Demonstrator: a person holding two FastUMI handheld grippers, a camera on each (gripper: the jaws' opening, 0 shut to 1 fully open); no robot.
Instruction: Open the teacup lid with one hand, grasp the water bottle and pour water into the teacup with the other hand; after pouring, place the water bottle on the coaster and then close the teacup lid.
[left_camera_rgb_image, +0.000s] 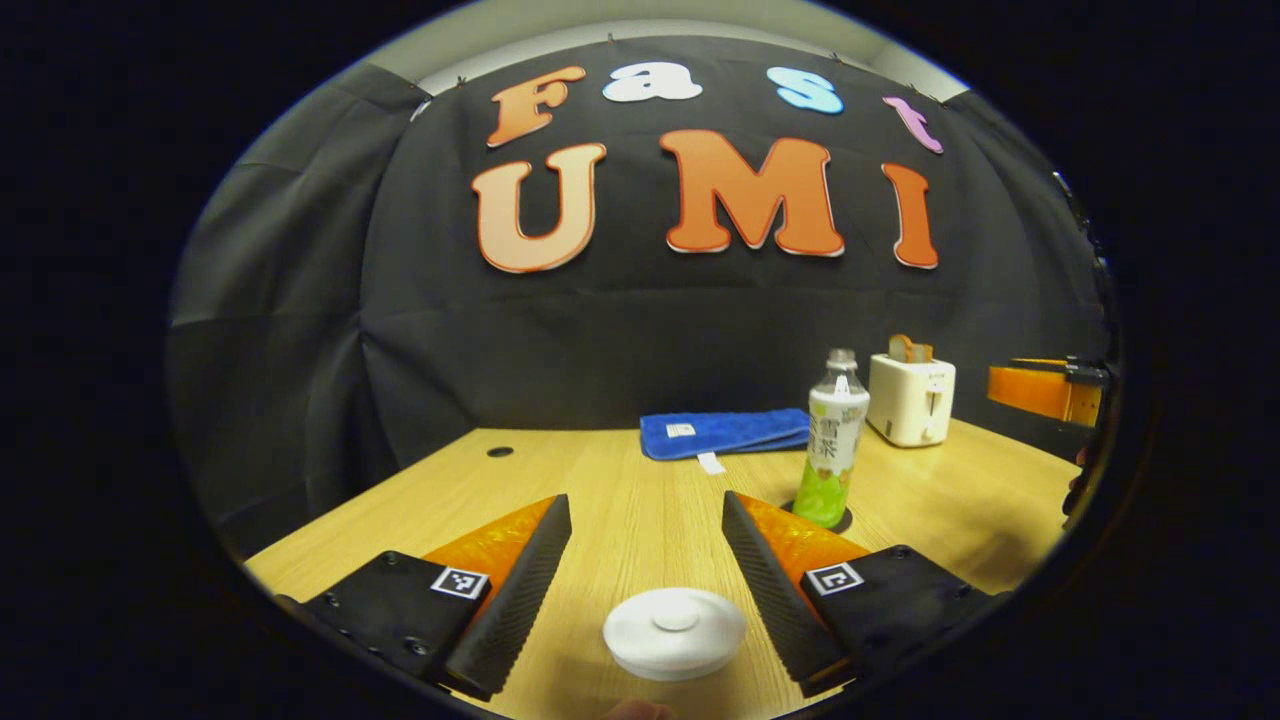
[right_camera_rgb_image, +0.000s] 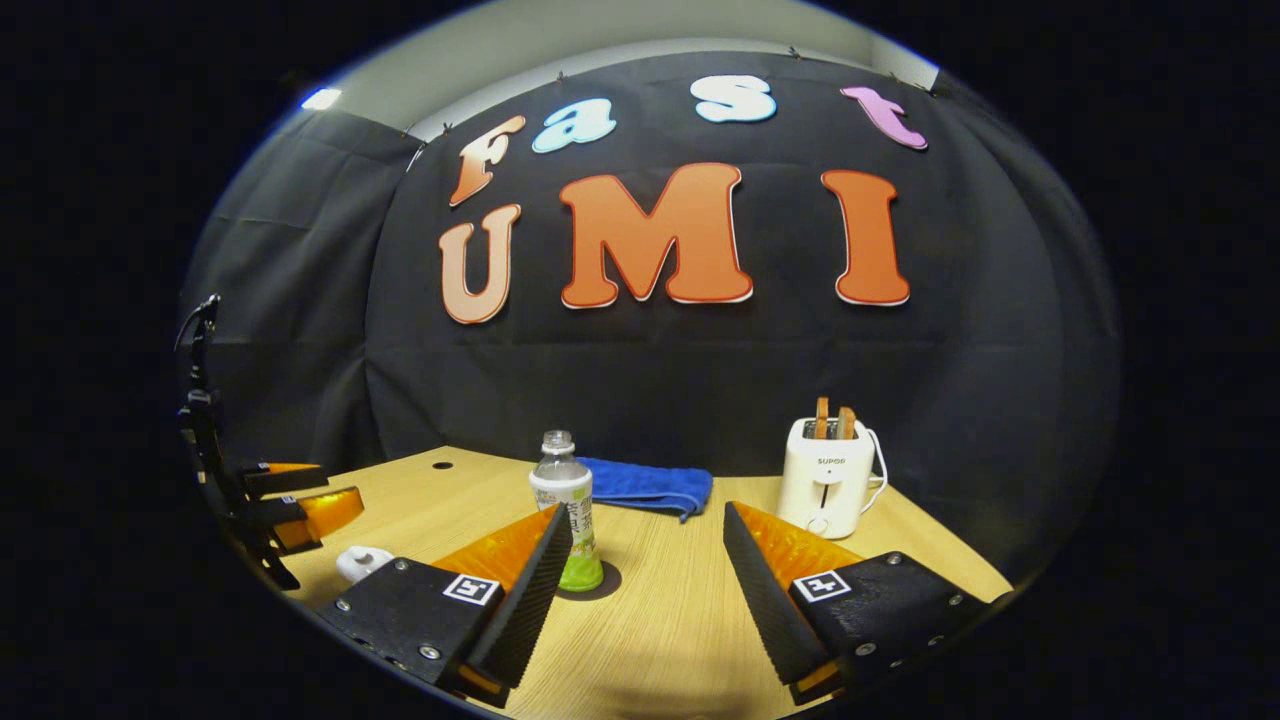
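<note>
In the left gripper view the left gripper (left_camera_rgb_image: 646, 590) hangs low over the pale wooden table (left_camera_rgb_image: 620, 500), its two ribbed black fingers spread wide and holding nothing; between them at six o'clock lies the round white teacup lid with a small centre knob (left_camera_rgb_image: 675, 632), flat side up, its axis vertical, so I judge the gripper is lined up to take the knob from above; the cup beneath is hidden. At two o'clock the clear plastic water bottle with a green-and-white label (left_camera_rgb_image: 833, 445) stands upright, neck to the ceiling, on a dark round coaster (left_camera_rgb_image: 843, 521); behind it lie a folded blue towel (left_camera_rgb_image: 725, 433) and a white toaster (left_camera_rgb_image: 910, 398).

In the right gripper view the right gripper (right_camera_rgb_image: 648, 575) is likewise spread and empty, aimed at the table; the bottle (right_camera_rgb_image: 563, 500) stands at eleven o'clock just past its left finger, long axis vertical; the white lid (right_camera_rgb_image: 362, 563) sits at nine o'clock below the other gripper (right_camera_rgb_image: 300, 500).
</note>
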